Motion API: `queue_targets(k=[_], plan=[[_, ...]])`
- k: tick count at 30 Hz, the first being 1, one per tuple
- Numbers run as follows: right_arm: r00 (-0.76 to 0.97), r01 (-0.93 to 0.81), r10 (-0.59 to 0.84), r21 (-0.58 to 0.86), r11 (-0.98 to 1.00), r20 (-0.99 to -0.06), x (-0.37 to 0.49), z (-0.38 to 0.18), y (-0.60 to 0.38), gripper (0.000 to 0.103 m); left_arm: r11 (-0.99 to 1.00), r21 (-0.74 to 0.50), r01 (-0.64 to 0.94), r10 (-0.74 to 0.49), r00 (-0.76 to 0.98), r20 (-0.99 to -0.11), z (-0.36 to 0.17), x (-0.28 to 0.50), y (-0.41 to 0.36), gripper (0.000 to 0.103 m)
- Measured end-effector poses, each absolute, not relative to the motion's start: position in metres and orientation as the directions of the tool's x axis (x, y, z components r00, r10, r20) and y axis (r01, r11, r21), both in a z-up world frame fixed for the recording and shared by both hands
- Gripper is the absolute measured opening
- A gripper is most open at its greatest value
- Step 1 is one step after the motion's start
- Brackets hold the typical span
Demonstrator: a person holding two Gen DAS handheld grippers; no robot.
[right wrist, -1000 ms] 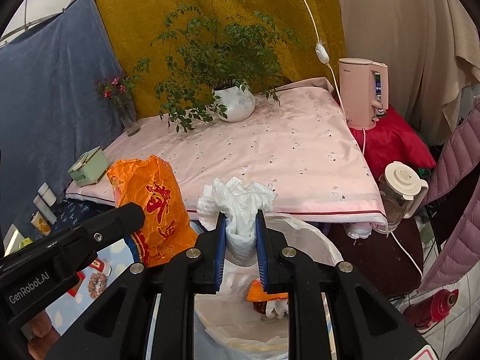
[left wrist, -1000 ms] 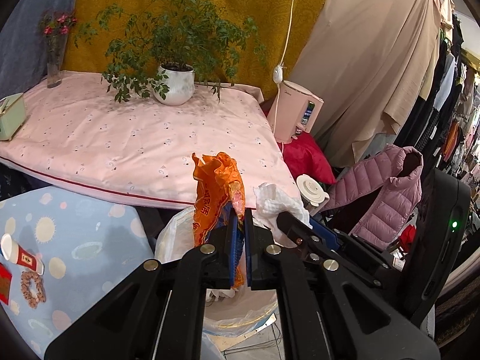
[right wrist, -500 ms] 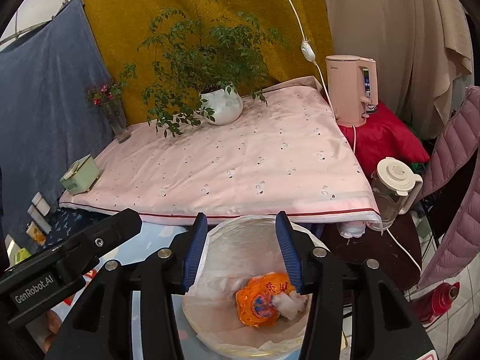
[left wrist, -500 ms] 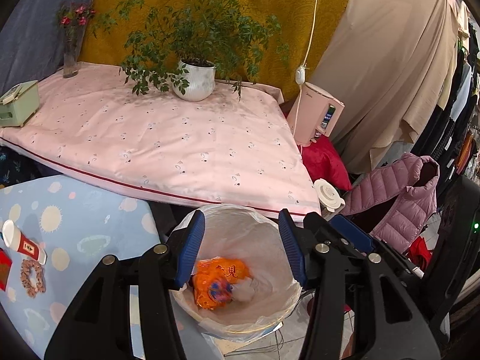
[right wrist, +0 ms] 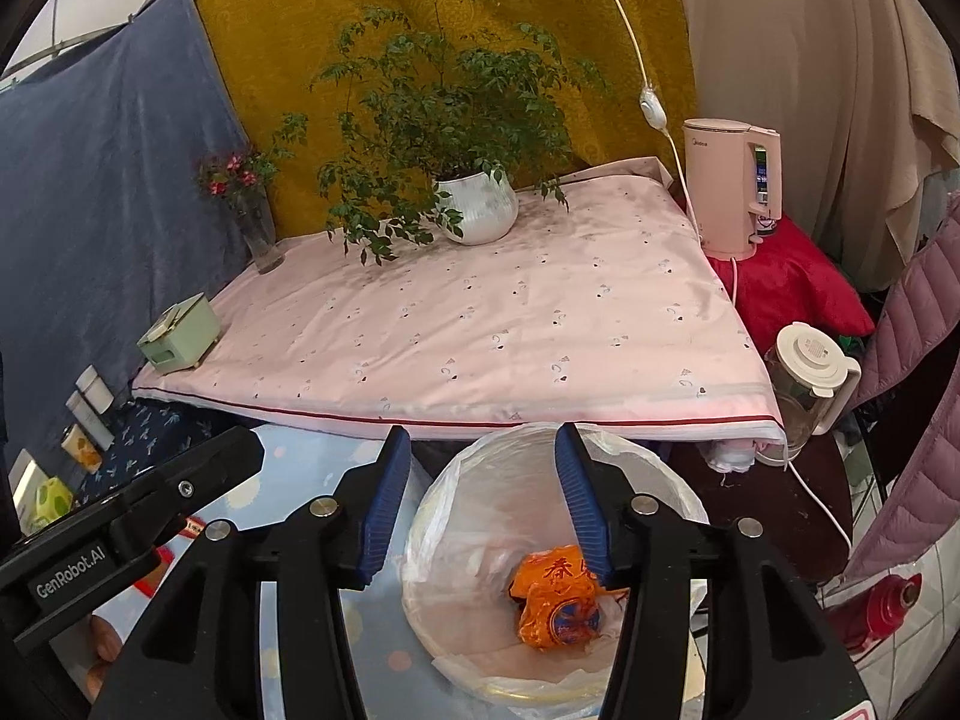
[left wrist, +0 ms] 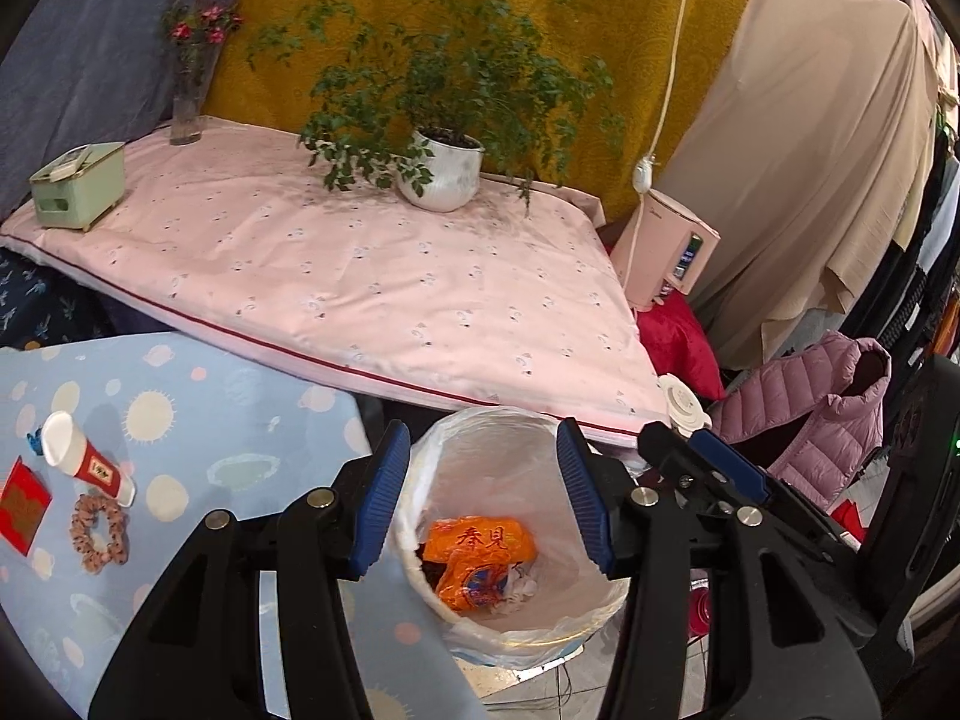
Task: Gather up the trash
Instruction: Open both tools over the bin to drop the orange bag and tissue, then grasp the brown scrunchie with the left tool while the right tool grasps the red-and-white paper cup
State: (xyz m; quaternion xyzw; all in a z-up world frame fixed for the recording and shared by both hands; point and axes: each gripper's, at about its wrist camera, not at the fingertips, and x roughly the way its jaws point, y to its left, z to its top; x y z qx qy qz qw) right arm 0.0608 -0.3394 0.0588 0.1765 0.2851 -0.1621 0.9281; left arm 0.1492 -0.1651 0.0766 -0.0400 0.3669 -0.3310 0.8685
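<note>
Left wrist view: the left gripper (left wrist: pixel 483 495) has its jaws wide apart with nothing between them, above the bin (left wrist: pixel 591 612). The orange wrapper (left wrist: pixel 477 561) lies at the bottom, beside white tissue (left wrist: pixel 521 587).

Right wrist view: the right gripper (right wrist: pixel 482 495) is wide and empty too, over the same bin (right wrist: pixel 432 618), wrapper (right wrist: pixel 561 597) inside. Next, lift both away without snagging the thin bag liner, then look for more trash.

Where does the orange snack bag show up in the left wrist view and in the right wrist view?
Left wrist: orange snack bag lies at the bottom of the lined bin, low centre.
Right wrist: orange snack bag in the same bin, low, right of centre.
Shared landmark: white plant pot on the pink cloth.
</note>
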Motion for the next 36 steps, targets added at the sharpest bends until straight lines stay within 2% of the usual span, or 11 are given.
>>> queue_targets(k=[17,22,36], plan=[[0.789,0.283,-0.103,0.209,0.936,-0.606,0.094,0.056,-0.258,0.049,0.867,-0.330,0.374,-0.497,0.587,-0.639,0.057,0.172,-0.060,0.049],[0.783,0.245,-0.071,0.200,0.949,-0.618,0.104,0.051,-0.232,0.049,0.897,-0.316,0.310,-0.443,0.611,-0.656,0.046,0.178,-0.024,0.055],[0.738,0.152,0.017,0.191,0.970,-0.675,0.134,0.017,-0.167,0.049,0.967,-0.242,0.082,-0.244,0.586,-0.773,-0.028,0.201,0.064,0.057]])
